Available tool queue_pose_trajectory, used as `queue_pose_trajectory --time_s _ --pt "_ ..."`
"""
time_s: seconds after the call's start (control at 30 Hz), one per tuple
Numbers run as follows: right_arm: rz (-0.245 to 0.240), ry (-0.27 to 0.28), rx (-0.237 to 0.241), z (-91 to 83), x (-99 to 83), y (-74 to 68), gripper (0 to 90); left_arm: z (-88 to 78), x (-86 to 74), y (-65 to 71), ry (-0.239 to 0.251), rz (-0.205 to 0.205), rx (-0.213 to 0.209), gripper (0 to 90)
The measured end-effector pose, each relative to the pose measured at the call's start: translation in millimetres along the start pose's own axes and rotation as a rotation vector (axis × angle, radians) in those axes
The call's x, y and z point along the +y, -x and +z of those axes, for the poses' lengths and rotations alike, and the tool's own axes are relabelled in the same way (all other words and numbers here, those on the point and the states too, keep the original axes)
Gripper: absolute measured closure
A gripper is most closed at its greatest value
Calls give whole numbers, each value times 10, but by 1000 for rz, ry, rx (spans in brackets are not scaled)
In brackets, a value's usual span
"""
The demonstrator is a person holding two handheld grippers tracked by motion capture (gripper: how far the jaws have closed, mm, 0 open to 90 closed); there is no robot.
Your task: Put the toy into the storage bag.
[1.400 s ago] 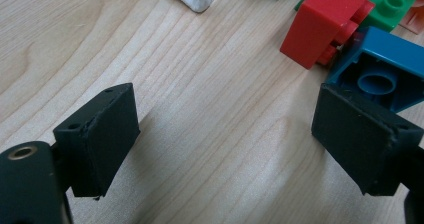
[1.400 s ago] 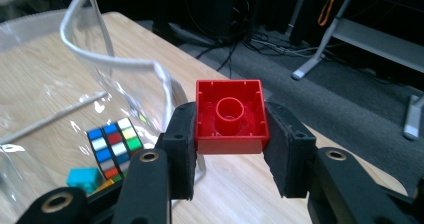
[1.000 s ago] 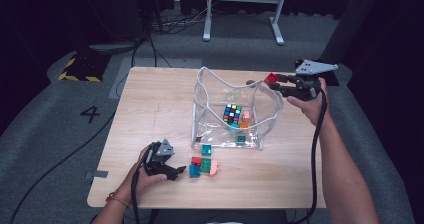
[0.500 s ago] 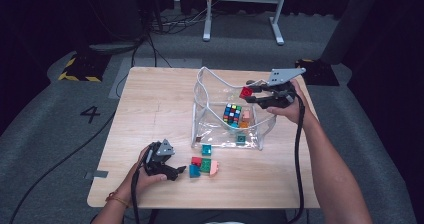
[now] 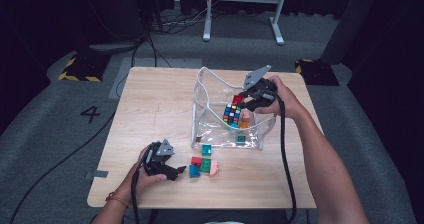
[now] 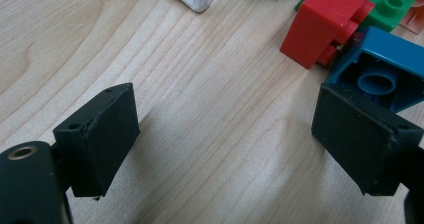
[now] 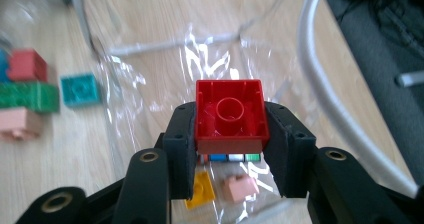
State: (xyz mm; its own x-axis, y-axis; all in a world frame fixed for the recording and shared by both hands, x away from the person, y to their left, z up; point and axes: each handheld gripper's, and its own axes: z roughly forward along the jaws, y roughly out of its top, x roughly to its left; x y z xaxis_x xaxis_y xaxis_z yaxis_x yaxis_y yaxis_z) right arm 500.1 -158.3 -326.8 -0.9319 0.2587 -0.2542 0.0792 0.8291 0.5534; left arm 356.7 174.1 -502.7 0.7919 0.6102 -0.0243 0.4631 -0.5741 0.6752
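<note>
Right gripper [image 7: 230,149] clamps red brick [image 7: 230,116] hollow side up, over clear plastic bag [image 5: 210,91] holding puzzle cube [image 5: 231,114]. Left gripper [image 6: 227,134] open on table [image 5: 150,104], blue brick [image 6: 382,76] touching one jaw.

One overhead view, two close tong-mounted

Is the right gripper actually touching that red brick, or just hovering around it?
Touching. The right gripper view shows the right gripper with both black jaws pressed flat against opposite sides of the red brick, no gap on either side, holding it above the clear bag.
</note>
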Motion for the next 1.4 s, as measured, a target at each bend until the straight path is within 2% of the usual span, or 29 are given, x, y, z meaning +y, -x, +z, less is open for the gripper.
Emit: queue_pose_trajectory --time_s 0.03,0.1,0.13,0.33,0.43,0.53,0.63,0.7,0.8,0.87,1.03,1.1,1.17,1.2,1.23,1.3,1.4 --pt "-20 -19 2 33 -2 18 592 1 0 1 0 -2 -3 117" --pt "-12 -79 3 63 -16 34 592 1 0 0 0 -1 -3 117" --pt "-28 -78 6 88 -29 57 592 1 0 1 0 -1 -3 117" --pt "28 -220 1 146 -179 147 591 1 0 0 0 -1 -3 117" --pt "50 -256 -1 113 -258 198 591 0 0 0 0 0 0 117" --pt "46 -304 -13 59 -332 242 591 0 0 0 0 0 -1 117" --pt "59 -323 -20 5 -410 262 590 0 0 0 -1 0 -1 117" --pt "79 -308 -32 -17 -453 279 589 0 0 0 -1 0 0 117" --pt "107 -231 -28 -64 -482 270 565 1 0 0 -1 -1 -4 117" --pt "101 -189 -32 -106 -489 256 566 0 0 0 0 0 0 117" --pt "130 -68 -71 -244 -510 236 566 0 0 0 0 0 -2 117" --pt "151 -15 -67 -302 -524 225 553 0 0 -1 -1 0 -1 117" --pt "188 45 -74 -362 -544 184 539 0 0 0 0 0 0 117" --pt "186 86 -72 -381 -561 169 525 1 0 0 -1 -1 -4 117" --pt "191 106 -85 -410 -575 137 489 0 0 -1 0 1 0 117" --pt "194 138 -98 -444 -597 99 482 0 0 0 -1 -1 -2 117" --pt "214 226 -107 -519 -637 17 447 0 0 0 -1 0 0 117"
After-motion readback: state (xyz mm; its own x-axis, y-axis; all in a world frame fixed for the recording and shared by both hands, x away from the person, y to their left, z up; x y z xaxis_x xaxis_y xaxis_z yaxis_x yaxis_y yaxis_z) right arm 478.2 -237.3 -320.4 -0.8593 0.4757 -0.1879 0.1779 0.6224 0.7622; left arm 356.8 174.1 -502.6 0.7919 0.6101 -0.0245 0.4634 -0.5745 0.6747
